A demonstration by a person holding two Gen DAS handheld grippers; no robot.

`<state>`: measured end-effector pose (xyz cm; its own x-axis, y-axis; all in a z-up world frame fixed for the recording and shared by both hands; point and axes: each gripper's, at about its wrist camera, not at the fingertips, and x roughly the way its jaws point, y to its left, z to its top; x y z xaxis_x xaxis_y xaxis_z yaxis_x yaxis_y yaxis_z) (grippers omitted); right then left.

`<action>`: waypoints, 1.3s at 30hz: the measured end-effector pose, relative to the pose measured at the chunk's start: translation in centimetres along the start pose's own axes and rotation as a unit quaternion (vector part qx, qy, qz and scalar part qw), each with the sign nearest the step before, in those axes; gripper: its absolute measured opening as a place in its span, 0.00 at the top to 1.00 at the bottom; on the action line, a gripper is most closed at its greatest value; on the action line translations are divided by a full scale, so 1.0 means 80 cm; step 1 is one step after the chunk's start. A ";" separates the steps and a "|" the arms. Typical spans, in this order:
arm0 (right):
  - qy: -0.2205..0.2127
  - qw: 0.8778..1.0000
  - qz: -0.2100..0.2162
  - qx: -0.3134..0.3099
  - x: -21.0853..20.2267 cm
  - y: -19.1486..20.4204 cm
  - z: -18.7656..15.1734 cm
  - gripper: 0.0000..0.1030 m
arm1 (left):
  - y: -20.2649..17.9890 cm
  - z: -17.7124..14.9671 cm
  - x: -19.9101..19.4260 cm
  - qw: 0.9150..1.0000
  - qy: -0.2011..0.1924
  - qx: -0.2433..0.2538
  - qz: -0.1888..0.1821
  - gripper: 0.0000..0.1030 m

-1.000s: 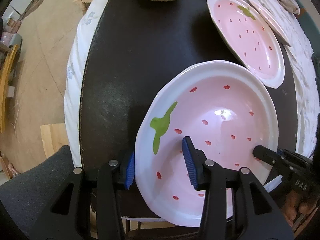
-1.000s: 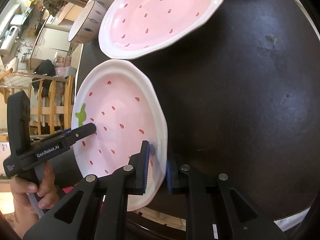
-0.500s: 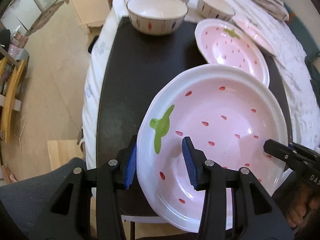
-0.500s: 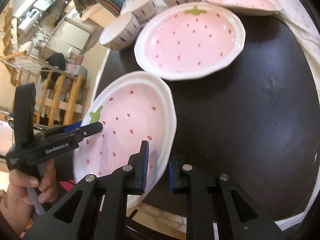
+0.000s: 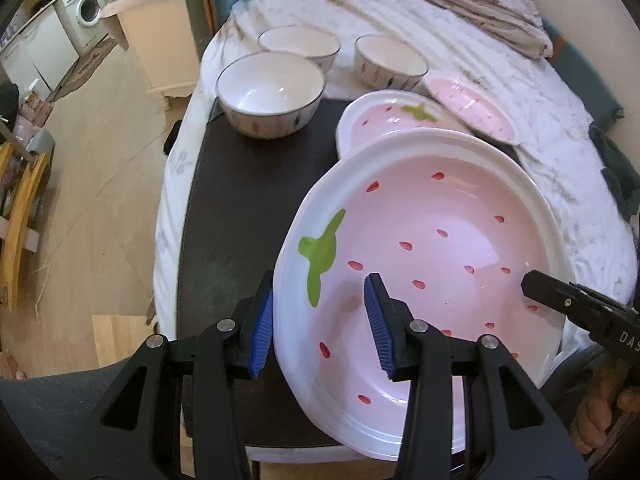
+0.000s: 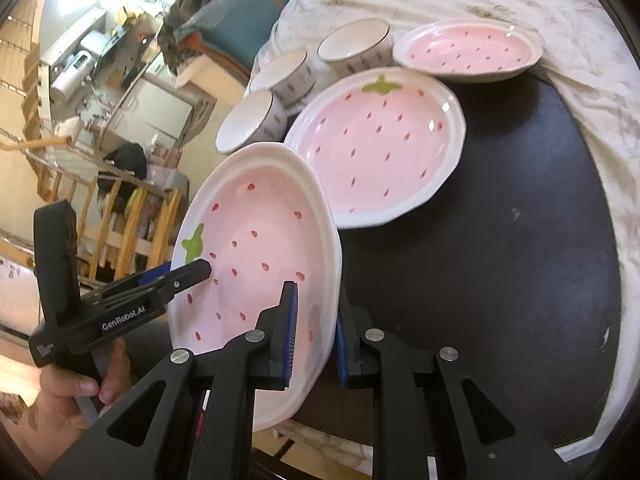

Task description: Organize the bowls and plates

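Off to the left of the left gripper [image 5: 318, 316] there is only dark mat [image 5: 240, 208] and floor; between its blue pads sits the near rim of the big strawberry plate [image 5: 432, 248], one finger under the edge, one inside the bowl of it. The pads stand fairly wide, and I cannot tell whether they press the rim or just bracket it. A second ago this plate lay low over the mat; now it is lifted and tipped, and the view ahead has opened up to show three bowls [image 5: 270, 92] and two more pink plates.

Further right, the right gripper [image 6: 314, 328] has its jaws drawn narrow on the opposite rim of the same plate, so the plate hangs between the two tools, clear of the mat. Ahead of the right gripper lies the second strawberry plate [image 6: 380, 140] flat on the mat, and beyond it the small pink plate [image 6: 468, 50] on the white cloth [image 6: 580, 80].

The lift suggests stacking: I'd judge the carried plate is headed onto the flat one ahead. It needs levelling first, or it may slide from the looser left hold.
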<state>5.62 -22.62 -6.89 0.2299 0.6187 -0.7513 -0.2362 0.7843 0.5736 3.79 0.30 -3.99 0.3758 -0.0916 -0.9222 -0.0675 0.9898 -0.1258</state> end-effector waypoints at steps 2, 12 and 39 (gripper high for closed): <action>-0.012 1.000 -0.001 0.002 -0.011 -0.004 0.004 0.80 | -0.006 0.006 -0.003 1.000 -0.004 0.000 -0.006 0.62; -0.037 0.999 -0.002 0.027 -0.036 -0.029 0.036 0.80 | -0.035 0.042 -0.002 1.000 -0.016 0.009 -0.005 0.62; -0.023 0.997 -0.030 0.060 0.006 -0.078 0.124 0.80 | -0.048 0.123 0.099 0.999 0.045 0.009 0.021 0.66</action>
<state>16.54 -26.81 -7.61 0.2847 0.5693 -0.7713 -0.1060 0.8184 0.5649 16.13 -3.18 -7.21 0.2890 -0.0580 -0.9556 -0.0646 0.9947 -0.0799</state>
